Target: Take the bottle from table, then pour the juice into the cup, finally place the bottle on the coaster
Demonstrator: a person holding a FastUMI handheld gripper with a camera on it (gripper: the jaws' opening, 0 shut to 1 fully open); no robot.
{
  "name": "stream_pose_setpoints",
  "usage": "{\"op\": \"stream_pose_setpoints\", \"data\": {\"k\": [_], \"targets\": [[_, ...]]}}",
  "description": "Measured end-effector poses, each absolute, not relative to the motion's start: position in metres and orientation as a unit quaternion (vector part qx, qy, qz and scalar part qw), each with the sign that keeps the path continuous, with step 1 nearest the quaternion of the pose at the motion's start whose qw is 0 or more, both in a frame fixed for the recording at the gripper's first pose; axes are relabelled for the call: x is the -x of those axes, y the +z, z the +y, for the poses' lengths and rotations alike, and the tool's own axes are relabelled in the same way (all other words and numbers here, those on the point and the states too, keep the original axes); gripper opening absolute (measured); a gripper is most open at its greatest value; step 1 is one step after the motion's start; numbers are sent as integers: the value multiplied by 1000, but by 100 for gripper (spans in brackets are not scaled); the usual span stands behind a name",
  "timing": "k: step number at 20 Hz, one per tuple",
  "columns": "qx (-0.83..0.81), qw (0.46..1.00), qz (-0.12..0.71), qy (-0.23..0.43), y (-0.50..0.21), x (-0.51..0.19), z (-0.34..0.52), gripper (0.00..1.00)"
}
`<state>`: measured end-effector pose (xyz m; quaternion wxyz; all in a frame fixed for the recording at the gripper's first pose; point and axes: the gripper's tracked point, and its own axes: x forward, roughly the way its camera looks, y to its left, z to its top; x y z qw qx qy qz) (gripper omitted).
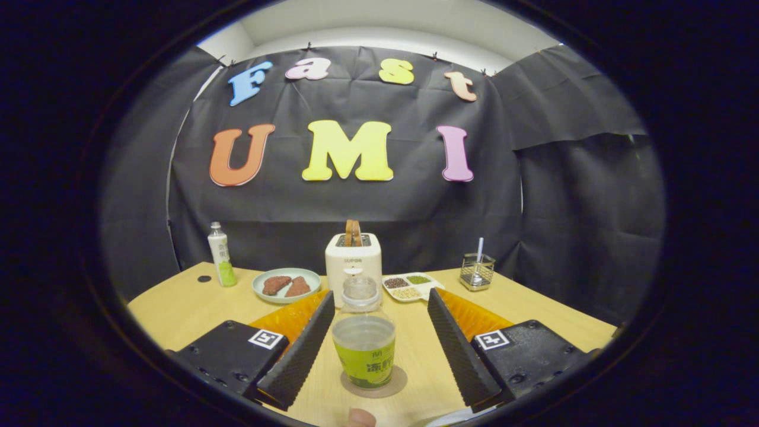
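bottle (363, 350) stands on coaster (396, 388) between the gripper's (379, 341) wide-spread fingers, neither touching it.

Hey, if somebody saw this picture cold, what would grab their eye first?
Probably the clear bottle with a green label, standing on a round coaster between the open tongs, neither finger touching it. Beyond it a white toaster holds bread, with a plate of two brown pieces beside it. A second bottle stands far off beyond that plate, by the black cloth wall.
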<state>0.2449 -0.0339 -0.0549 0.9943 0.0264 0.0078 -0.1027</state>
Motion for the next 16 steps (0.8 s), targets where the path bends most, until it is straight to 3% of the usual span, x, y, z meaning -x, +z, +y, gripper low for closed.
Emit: {"op": "stream_pose_setpoints", "data": {"k": [11, 16], "targets": [[19, 996, -41, -76, 35, -109, -29, 100], [54, 995, -33, -83, 28, -28, -22, 100]]}}
